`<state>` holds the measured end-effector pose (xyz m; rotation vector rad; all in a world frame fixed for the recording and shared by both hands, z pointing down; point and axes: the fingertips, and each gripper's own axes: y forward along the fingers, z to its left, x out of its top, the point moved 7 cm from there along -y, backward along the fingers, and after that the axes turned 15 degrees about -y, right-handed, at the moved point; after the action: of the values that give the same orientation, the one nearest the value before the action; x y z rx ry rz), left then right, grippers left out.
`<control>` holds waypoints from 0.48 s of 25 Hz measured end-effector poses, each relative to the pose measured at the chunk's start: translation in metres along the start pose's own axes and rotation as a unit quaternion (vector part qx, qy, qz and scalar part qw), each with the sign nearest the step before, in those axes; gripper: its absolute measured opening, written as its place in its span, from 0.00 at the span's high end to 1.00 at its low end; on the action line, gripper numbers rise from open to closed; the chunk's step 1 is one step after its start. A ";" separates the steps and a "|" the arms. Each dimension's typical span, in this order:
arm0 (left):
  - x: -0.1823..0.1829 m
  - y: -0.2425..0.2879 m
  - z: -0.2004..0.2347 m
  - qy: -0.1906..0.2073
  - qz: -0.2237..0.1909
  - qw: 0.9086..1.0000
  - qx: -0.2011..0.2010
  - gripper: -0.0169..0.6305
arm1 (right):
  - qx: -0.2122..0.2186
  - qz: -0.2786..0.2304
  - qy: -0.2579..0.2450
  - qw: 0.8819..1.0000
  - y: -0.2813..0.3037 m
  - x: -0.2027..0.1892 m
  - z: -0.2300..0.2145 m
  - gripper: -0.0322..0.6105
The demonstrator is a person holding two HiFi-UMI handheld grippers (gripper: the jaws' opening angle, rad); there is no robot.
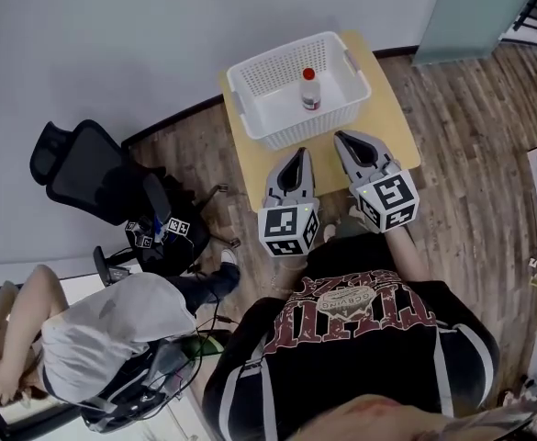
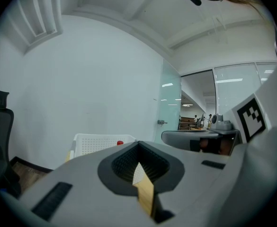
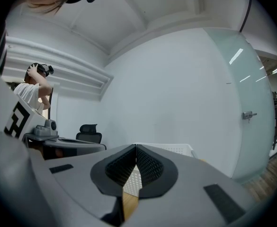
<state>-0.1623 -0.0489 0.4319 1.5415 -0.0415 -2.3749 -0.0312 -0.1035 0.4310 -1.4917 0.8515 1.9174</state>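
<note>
A white wall (image 1: pixel 112 35) backs a wood-plank floor (image 1: pixel 470 127), with a frosted glass door (image 1: pixel 475 7) at the far right. To your left a black mesh office chair (image 1: pixel 89 173) stands beside a seated person (image 1: pixel 94 338) in a pale shirt, both well apart from your work.

A small square surface (image 1: pixel 401 136) of light wood stands against the wall. A white plastic basket (image 1: pixel 305 134) with perforated walls fills most of its far half.

Your left gripper (image 1: pixel 297 157) and right gripper (image 1: pixel 344 141), grey with black ribbed pads, hover side by side over the near edge and cover much of it. Each has its jaws closed tip to tip on nothing. The tips lie just beside the basket's near wall, and you cannot tell whether they touch it.

A small clear bottle (image 1: pixel 310 90) with a red cap stands upright near the basket's middle. Its label is too small to read. In the left gripper view only its cap shows above the rim.
</note>
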 end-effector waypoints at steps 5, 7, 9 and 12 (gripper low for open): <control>0.003 0.006 0.002 -0.001 0.002 1.000 0.011 0.92 | 0.013 -0.001 0.000 1.000 0.009 0.002 -0.007 0.92; 0.007 0.010 0.004 0.000 0.003 1.000 0.015 0.92 | 0.019 -0.002 0.000 1.000 0.015 0.004 -0.010 0.92; 0.009 0.013 0.006 0.000 0.002 1.000 0.020 0.93 | 0.028 -0.003 -0.002 1.000 0.022 0.006 -0.012 0.92; 0.010 0.020 0.009 -0.004 -0.001 1.000 0.030 0.92 | 0.041 -0.003 -0.006 0.999 0.031 0.005 -0.016 0.92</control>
<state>-0.1691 -0.0721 0.4303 1.5601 -0.1139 -2.4010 -0.0459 -0.1351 0.4273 -1.4317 0.9071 1.8621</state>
